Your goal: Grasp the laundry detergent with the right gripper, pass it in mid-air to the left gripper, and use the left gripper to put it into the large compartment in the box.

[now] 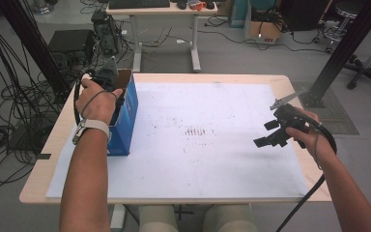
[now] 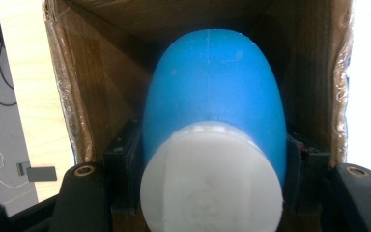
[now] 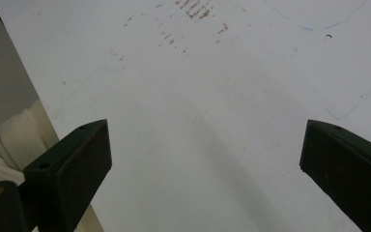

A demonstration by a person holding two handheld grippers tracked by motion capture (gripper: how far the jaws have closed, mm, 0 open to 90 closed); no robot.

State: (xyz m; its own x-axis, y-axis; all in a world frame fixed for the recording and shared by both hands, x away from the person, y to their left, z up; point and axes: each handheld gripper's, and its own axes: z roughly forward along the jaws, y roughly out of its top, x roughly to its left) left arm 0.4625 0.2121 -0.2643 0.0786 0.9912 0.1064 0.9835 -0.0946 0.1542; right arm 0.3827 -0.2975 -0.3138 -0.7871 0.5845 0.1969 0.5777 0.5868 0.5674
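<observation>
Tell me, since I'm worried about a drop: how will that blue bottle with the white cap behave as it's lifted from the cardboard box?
The blue bottle looks like smooth, rounded plastic, so it may slip in the left claw, whose jaws press only its curved sides. It probably stays rigid. The box walls stand close, so it could snag.

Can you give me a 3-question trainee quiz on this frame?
1. What does the left gripper hold?
2. True or false: the right gripper has its jaws shut.
3. Where is the bottle? A) on the white sheet B) inside the box C) on the floor

Key: 1. A blue bottle with a white cap. 2. False; open over the sheet, holding nothing. 3. B.
</observation>
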